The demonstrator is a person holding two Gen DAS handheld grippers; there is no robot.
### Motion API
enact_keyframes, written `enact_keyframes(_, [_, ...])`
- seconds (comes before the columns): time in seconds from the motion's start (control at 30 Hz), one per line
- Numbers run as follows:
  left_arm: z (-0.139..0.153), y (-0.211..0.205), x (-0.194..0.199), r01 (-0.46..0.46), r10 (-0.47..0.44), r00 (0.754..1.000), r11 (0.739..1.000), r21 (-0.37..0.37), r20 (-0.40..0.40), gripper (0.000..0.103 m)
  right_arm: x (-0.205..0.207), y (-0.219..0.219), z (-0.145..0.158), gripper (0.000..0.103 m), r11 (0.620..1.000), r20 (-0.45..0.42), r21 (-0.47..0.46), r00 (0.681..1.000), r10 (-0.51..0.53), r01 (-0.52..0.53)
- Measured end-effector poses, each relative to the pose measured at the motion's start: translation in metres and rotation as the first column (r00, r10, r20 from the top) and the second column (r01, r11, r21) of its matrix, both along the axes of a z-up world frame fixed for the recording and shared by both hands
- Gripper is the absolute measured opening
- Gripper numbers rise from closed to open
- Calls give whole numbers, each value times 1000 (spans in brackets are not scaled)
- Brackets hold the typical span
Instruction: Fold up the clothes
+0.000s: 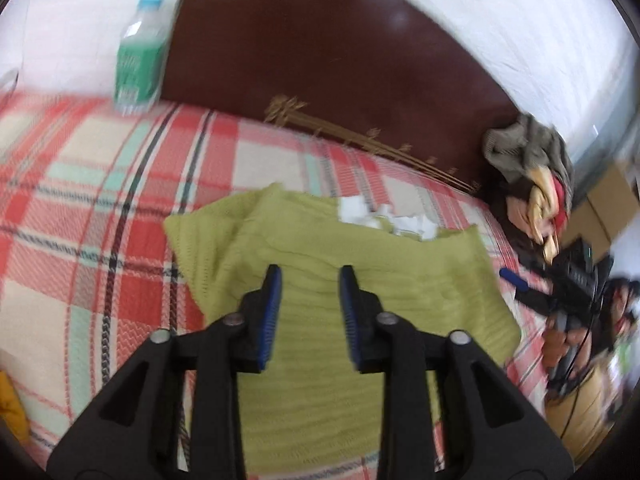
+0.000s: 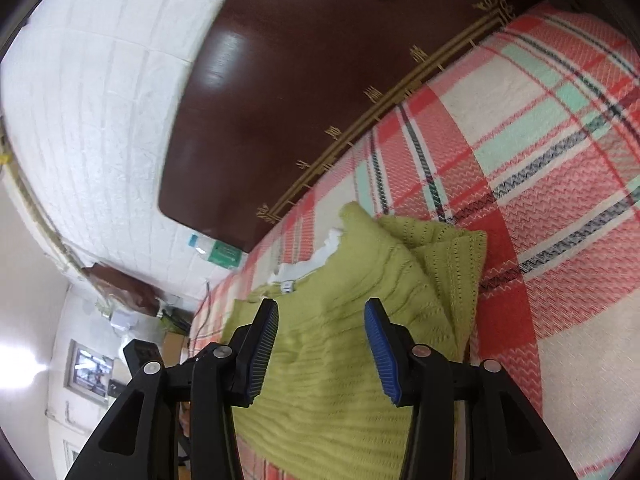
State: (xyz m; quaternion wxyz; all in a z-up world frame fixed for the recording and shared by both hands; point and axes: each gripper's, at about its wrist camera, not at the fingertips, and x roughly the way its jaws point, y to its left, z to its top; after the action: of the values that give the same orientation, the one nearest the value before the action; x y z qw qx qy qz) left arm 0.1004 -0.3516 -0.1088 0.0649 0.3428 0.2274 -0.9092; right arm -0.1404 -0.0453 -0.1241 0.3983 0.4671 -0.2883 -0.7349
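A yellow-green knit sweater (image 1: pixel 320 256) lies partly folded on a plaid bedspread (image 1: pixel 80 200), with a white collar or lining (image 1: pixel 384 220) showing at its far edge. My left gripper (image 1: pixel 310 276) hovers over the sweater's middle, open, with nothing between its blue pads. In the right wrist view the same sweater (image 2: pixel 340 360) lies below my right gripper (image 2: pixel 322 308), which is also open and holds nothing. The right gripper (image 1: pixel 516 280) also shows at the bed's right side in the left wrist view.
A dark wooden headboard (image 1: pixel 320 52) rises behind the bed against a white wall. A green-labelled plastic bottle (image 1: pixel 138 56) stands at the far left. A heap of clothes (image 1: pixel 532 168) sits at the bed's right end. An orange garment (image 1: pixel 10 404) shows at the left edge.
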Motion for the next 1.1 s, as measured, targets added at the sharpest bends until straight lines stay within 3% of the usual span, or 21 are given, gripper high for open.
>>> enact_keyframes(0.07, [13, 33, 8, 66, -70, 997, 992, -104, -39, 70, 9, 8, 7, 48, 1000, -23, -16, 1000, 8, -9])
enact_keyframes(0.17, [32, 82, 21, 156, -183, 980, 953, -259, -80, 71, 25, 19, 15, 51, 999, -54, -24, 998, 21, -22])
enact_keyframes(0.27, [33, 139, 17, 280, -317, 947, 890, -358, -45, 72, 39, 30, 18, 59, 1000, -68, -20, 998, 17, -19])
enact_keyframes(0.47, [6, 239, -3, 476, -507, 856, 693, -542, 104, 72, 59, 49, 12, 61, 999, -57, -38, 998, 3, -6])
enact_keyframes(0.63, [-17, 292, -11, 545, -554, 801, 518, -659, 228, 72, 65, 68, 3, 64, 999, -35, -44, 999, -1, -1])
enact_keyframes(0.67, [-20, 296, -14, 553, -555, 795, 502, -665, 243, 72, 65, 71, 1, 64, 999, -32, -46, 999, -5, 3])
enact_keyframes(0.9, [-40, 305, -54, 583, -516, 789, 459, -670, 333, 72, 59, 86, -10, 64, 998, -12, -66, 1000, -17, 16])
enact_keyframes(1.1, [-41, 292, -80, 603, -535, 783, 528, -597, 318, 72, 47, 82, -14, 64, 998, -6, -63, 1000, 1, -1])
